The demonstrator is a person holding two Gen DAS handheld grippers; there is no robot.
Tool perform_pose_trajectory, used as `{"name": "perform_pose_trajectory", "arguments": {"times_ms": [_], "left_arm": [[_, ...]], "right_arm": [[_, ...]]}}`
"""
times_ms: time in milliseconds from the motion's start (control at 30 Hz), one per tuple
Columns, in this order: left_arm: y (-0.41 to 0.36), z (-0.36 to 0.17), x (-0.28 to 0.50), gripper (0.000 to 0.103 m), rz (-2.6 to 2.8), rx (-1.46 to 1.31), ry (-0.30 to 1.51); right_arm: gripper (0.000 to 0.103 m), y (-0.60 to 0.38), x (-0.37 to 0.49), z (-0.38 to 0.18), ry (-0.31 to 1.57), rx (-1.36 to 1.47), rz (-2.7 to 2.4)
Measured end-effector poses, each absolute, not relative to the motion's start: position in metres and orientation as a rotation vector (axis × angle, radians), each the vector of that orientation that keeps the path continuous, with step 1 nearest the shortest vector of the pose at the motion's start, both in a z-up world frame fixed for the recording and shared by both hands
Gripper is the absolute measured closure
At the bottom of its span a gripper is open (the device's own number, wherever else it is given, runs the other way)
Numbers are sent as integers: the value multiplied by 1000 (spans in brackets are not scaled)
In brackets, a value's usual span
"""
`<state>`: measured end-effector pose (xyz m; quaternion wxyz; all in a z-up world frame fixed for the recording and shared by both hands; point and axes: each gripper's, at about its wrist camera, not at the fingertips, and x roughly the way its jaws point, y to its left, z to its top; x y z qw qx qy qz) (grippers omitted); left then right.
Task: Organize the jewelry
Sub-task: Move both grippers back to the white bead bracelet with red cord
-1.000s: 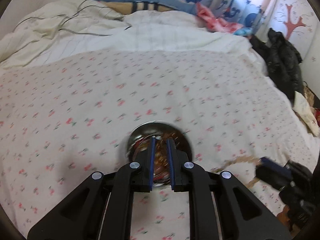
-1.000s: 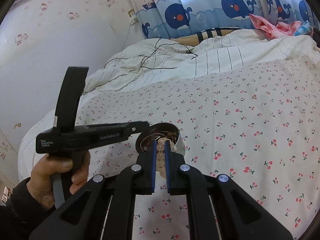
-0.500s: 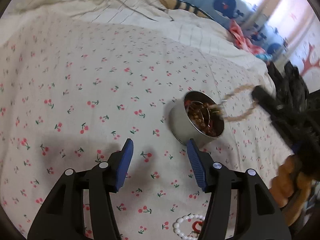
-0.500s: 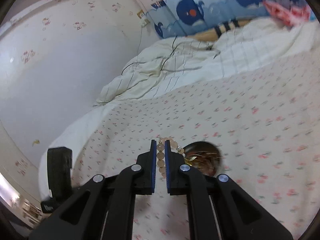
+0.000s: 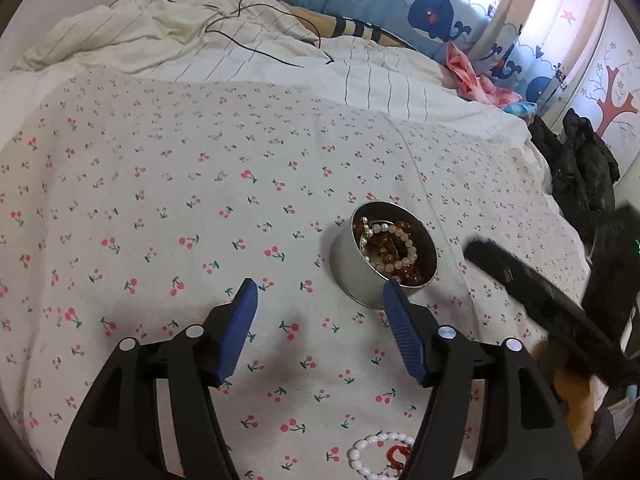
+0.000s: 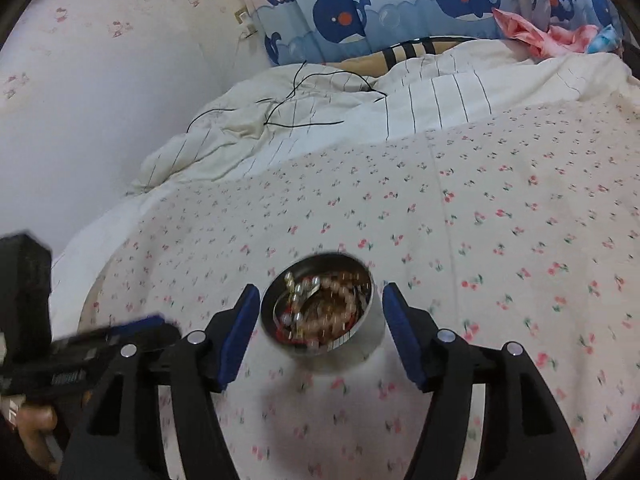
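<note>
A round metal tin point(image 5: 352, 276) stands on the cherry-print bedsheet and holds several bead bracelets, with a pale bead bracelet point(image 5: 400, 248) on top. In the right wrist view the tin point(image 6: 376, 320) sits between the jaws of my open, empty right gripper point(image 6: 318, 296). My left gripper point(image 5: 320, 292) is open and empty, just left of and in front of the tin. A white bead bracelet with a red piece point(image 5: 376, 454) lies on the sheet near the left gripper's base. The right gripper's body point(image 5: 540, 304) shows at the right of the left wrist view.
A crumpled white striped duvet point(image 5: 200, 32) with a thin black cable point(image 5: 256, 24) lies at the far side of the bed. Whale-print curtain point(image 6: 400, 4) behind it. Dark clothes point(image 5: 580, 168) hang at the right edge. A wall point(image 6: 100, 100) borders the bed's left side.
My right gripper opened and let the pale bead bracelet fall into the tin. My left gripper opened earlier, pulled back from the tin, and now sits steady beside it.
</note>
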<state>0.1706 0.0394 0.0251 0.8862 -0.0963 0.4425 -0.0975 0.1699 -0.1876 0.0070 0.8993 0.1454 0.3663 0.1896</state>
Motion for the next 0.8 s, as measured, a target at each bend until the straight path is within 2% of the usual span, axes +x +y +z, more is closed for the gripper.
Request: {"name": "perform_pose_trajectory", "arguments": {"times_ms": [300,400,800], "left_arm": [[42,31,169,28,-199,-198,911],[42,28,171,27,-188,-189,925],[35,22,172,24,-186,-164,942]], "right_arm": [[37,-169,134,-27,916,217,442],[32,-161,132,-31,932,193,462],[31,-155,132,-30,950,205,470]]}}
